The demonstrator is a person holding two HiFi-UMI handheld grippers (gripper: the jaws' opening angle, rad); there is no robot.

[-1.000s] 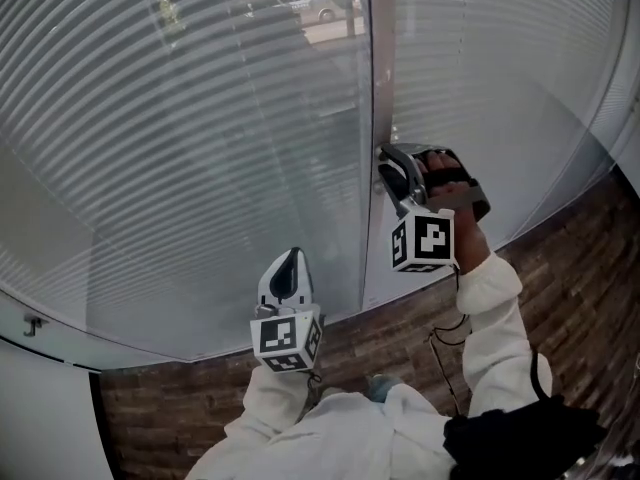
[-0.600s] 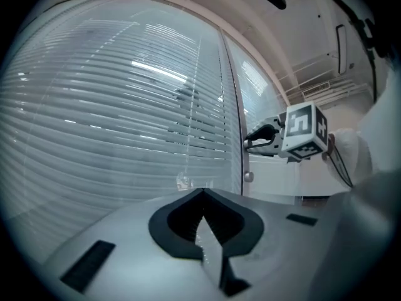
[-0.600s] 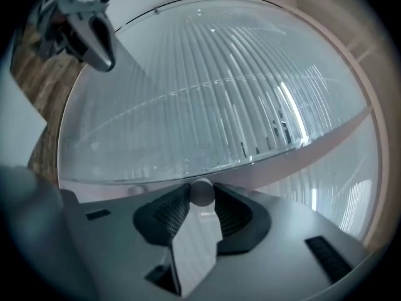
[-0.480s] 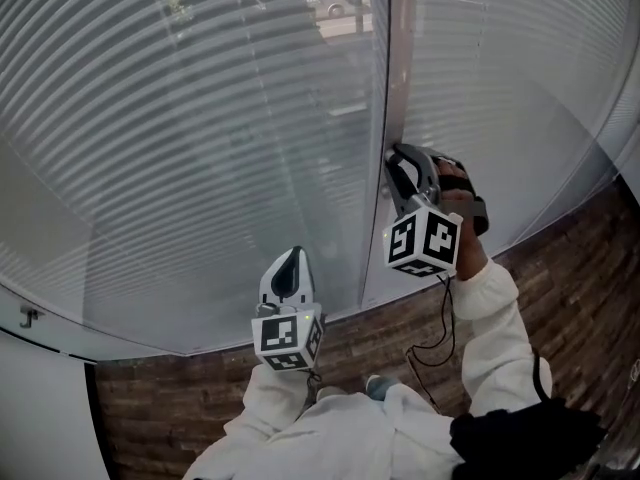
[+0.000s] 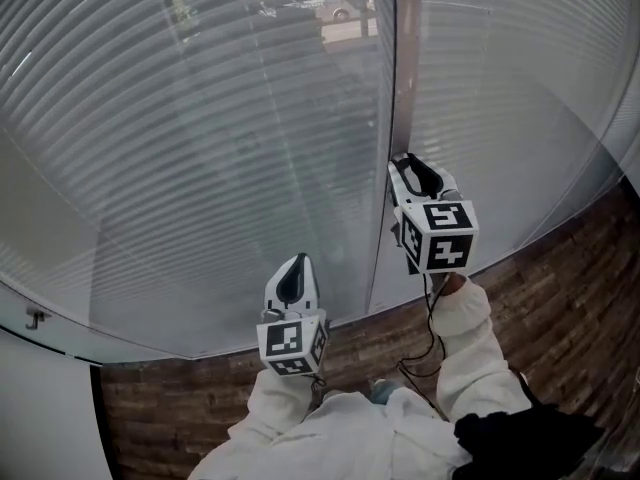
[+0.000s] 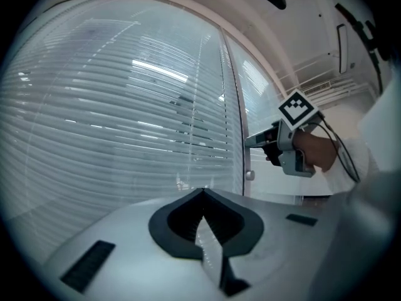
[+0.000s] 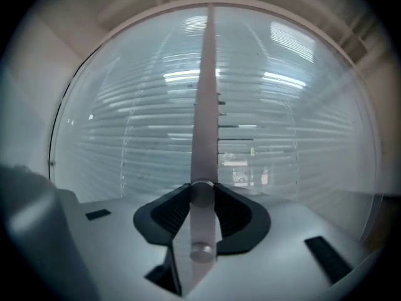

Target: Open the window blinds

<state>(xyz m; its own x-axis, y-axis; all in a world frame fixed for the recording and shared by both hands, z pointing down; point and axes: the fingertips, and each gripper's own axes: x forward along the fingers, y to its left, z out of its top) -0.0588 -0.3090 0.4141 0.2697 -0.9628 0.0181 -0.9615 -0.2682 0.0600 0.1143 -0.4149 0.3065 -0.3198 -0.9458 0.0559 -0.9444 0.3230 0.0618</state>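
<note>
Though behind glass (image 7: 125,137), blinds (image 5: 200,128) beside frame knob (image 7: 202,193).

blinds (image 5: 200,148): white horizontal slats behind glass, lowered, seemingly part-tilted | knob (image 7: 202,193): round metal, on centre frame (image 5: 402,88)

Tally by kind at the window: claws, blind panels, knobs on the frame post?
Claws: 2 (left claw shut and empty; right claw, jaws just been closing, gripping the upper knob)
Blind panels: 2 (left blind panel, right blind panel)
Frame knobs: 2 (upper knob, lower knob)
Total: 6
</note>
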